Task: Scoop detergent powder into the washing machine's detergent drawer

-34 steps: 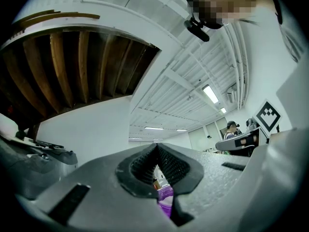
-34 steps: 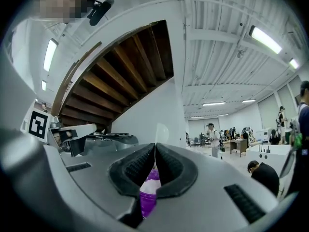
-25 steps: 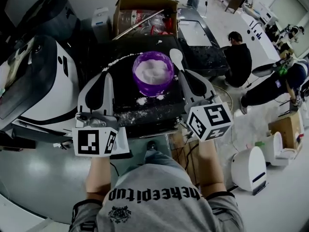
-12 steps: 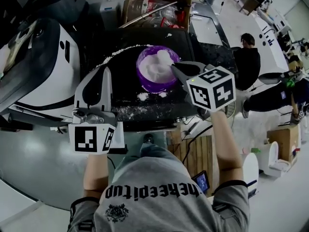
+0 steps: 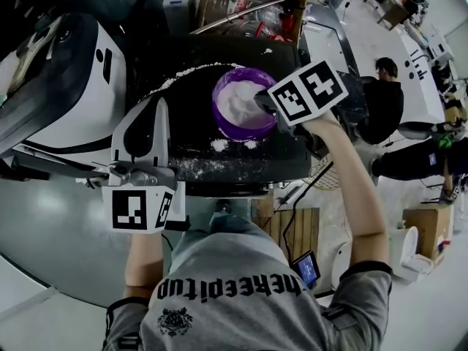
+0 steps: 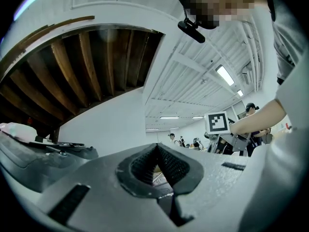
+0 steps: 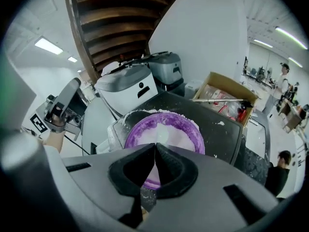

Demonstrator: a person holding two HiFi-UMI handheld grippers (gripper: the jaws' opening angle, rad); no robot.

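A purple bowl (image 5: 232, 123) of white detergent powder (image 5: 238, 102) stands on a black top (image 5: 183, 115). My right gripper (image 5: 260, 102) reaches in over the bowl's right rim, shut on a white spoon (image 7: 152, 170) whose head lies in the powder (image 7: 174, 139). In the head view the spoon is hidden under the gripper and its marker cube. My left gripper (image 5: 159, 104) is held left of the bowl, pointing away from me, shut with nothing in it; in its own view the left gripper (image 6: 157, 149) tilts up at the ceiling. I cannot make out the detergent drawer.
Spilt powder (image 5: 219, 146) lies in front of the bowl and along the top's left edge. A white appliance (image 5: 66, 86) stands at the left, a cardboard box of bottles (image 5: 248, 9) behind the bowl. A person (image 5: 384, 86) sits at the right.
My right gripper has swung up and to the left, from in front of the bowl to over its right rim, carrying the spoon into the powder. The left gripper has hardly moved.
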